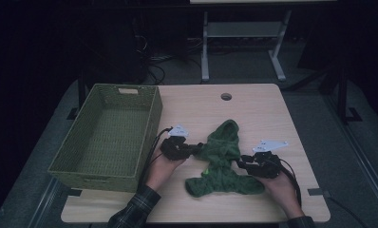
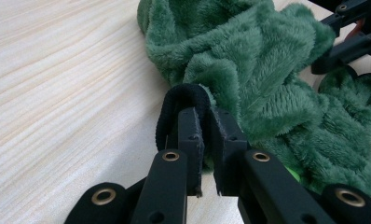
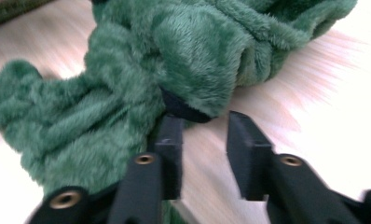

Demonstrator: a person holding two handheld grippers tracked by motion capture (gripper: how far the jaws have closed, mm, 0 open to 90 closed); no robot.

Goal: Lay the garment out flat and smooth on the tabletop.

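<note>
A fluffy green garment (image 1: 222, 147) lies crumpled in the middle of the wooden table (image 1: 263, 111). My left gripper (image 1: 195, 150) meets its left side. In the left gripper view the left gripper (image 2: 207, 115) is shut on the garment's (image 2: 249, 56) black cuff (image 2: 183, 93), which loops over one jaw tip. My right gripper (image 1: 241, 160) sits at the garment's right side. In the right gripper view the right gripper (image 3: 206, 122) is open, bare table in its gap. Another black cuff (image 3: 179, 108) of the garment (image 3: 141, 60) lies at one jaw tip, touching or not I cannot tell.
A green woven basket (image 1: 92, 179) stands on the table's left part, close to my left hand. A cable hole (image 1: 226, 96) marks the table's far middle. A desk frame (image 1: 244, 33) stands on the floor behind. The right gripper (image 2: 346, 28) also appears beyond the garment.
</note>
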